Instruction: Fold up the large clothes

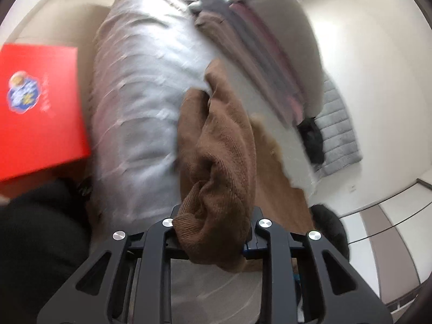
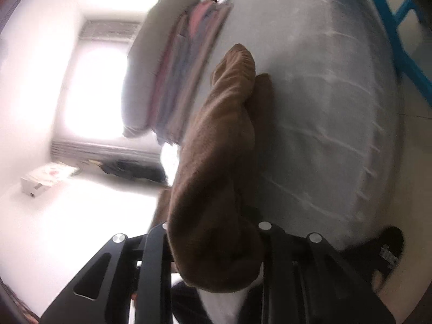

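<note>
A brown knitted garment point(image 1: 221, 145) hangs bunched from my left gripper point(image 1: 213, 232), whose jaws are shut on a thick fold of it. The rest of it trails forward onto the grey mattress point(image 1: 140, 86). In the right wrist view the same brown garment point(image 2: 216, 145) fills the jaws of my right gripper point(image 2: 213, 232), which is shut on another bunch of it. The cloth hides the fingertips of both grippers. Both views are blurred.
A pile of folded clothes with a grey pillow point(image 1: 272, 40) lies on the mattress point(image 2: 324, 108) beyond the garment. A red box point(image 1: 37, 108) stands at the left, a grey mat point(image 1: 337, 135) on the floor at the right. A blue plastic stool point(image 2: 399, 21) and a black slipper point(image 2: 386, 253) are near the bed.
</note>
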Demonstrator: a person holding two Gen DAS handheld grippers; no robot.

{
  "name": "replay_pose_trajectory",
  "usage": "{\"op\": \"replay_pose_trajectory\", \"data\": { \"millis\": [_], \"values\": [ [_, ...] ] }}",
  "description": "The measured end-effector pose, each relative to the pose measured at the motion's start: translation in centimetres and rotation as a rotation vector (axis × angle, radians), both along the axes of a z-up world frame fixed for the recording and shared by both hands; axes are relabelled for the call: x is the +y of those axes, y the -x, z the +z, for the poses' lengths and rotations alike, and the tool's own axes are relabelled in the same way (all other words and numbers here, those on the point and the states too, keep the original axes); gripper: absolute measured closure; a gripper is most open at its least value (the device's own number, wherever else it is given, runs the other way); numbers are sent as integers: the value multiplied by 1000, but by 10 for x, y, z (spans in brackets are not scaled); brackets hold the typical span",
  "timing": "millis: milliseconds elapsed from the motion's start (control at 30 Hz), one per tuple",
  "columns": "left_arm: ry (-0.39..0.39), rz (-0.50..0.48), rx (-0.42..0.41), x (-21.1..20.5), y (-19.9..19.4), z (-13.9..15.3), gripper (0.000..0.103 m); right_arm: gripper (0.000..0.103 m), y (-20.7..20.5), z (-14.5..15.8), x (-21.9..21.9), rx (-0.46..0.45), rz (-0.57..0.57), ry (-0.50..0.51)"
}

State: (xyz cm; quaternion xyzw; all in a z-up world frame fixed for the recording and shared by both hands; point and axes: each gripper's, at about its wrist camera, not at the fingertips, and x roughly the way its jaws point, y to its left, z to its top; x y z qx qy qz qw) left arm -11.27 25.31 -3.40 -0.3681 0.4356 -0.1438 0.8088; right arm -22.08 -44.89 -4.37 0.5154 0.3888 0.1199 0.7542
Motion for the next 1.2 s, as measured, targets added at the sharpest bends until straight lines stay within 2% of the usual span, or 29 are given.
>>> {"op": "replay_pose_trajectory", "data": {
  "millis": [33,67,100,133,167,200,267,333,367,400,467,533,567,633,667,700,767,833,900,967,1067,1100,1133,1167,1200],
  "values": [
    [-19,1,31,-1,0,-12,75,74,-2,-9,-1,31,-1,10],
    [-13,16,54,2,-2,-22,74,67,-9,-18,-2,68,8,26],
    [15,38,86,6,-8,-36,69,55,-19,-28,-4,116,25,66],
    [31,53,102,8,-13,-46,63,47,-25,-36,-8,160,26,90],
    [41,75,121,10,-17,-54,61,42,-27,-41,-12,189,18,81],
    [56,90,125,12,-17,-58,58,42,-26,-41,-15,196,5,61],
    [52,109,112,14,-17,-58,51,42,-15,-24,-29,181,-71,129],
    [29,137,101,16,-21,-59,43,42,-1,4,-38,154,-181,285],
    [40,146,111,18,-24,-63,42,42,4,26,-34,111,-234,390],
    [51,149,121,18,-27,-67,40,42,3,41,-27,60,-237,440],
    [67,157,129,13,-33,-71,40,42,-23,74,13,-58,-116,502],
    [72,161,116,8,-35,-68,40,42,-54,87,70,-103,63,616],
    [74,165,101,6,-35,-66,41,42,-70,89,98,-107,140,695],
    [87,168,78,6,-33,-62,59,42,-106,82,160,-89,289,885],
    [100,162,68,7,-33,-59,63,42,-100,72,176,-67,320,938],
    [107,156,59,8,-33,-57,70,42,-112,63,190,-41,347,983],
    [105,131,28,7,-34,-47,75,41,-143,21,208,93,445,1004],
    [110,116,6,6,-36,-40,79,38,-158,-3,213,100,458,1076],
    [121,114,-7,7,-38,-36,80,38,-157,-3,208,108,448,1065],
    [130,110,-20,7,-38,-32,81,38,-148,12,203,95,419,1028],
    [132,98,-35,6,-38,-28,82,36,-118,41,206,-16,384,1031],
    [140,97,-42,6,-38,-26,82,31,-112,39,210,-7,394,1032],
    [150,97,-56,5,-37,-22,82,28,-111,22,216,41,442,1034],
    [159,92,-77,2,-37,-15,82,25,-109,3,222,53,461,1074],
    [163,86,-95,-2,-38,-9,83,23,-117,2,223,10,437,1098]
  ]
}}
